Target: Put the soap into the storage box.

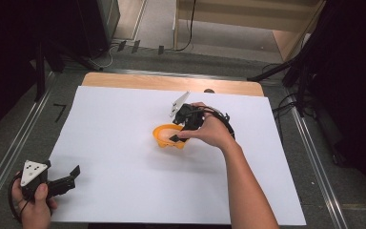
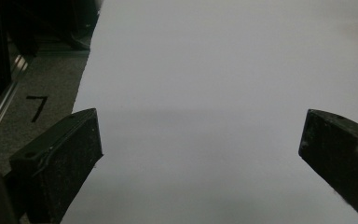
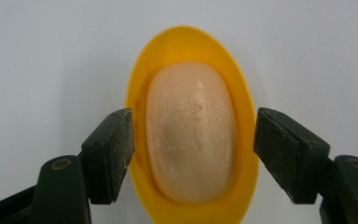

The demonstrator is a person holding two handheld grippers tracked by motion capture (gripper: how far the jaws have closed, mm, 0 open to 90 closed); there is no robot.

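Soap [image 3: 191,130] in yellow dish [image 3: 191,44] — long axis between spread right claw [image 3: 193,149] jaws.

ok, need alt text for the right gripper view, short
A pale peach bar of soap lies in an oval yellow soap dish on a white sheet, seen from above. The right hand-held gripper is open, with one black jaw on each side of the dish's rim: the left jaw looks to touch it, the right stands just clear.

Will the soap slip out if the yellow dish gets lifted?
Probably it could. The soap lies loose in the dish, and its surface looks smooth. The right gripper straddles the dish's sides, so tilting might slide it.
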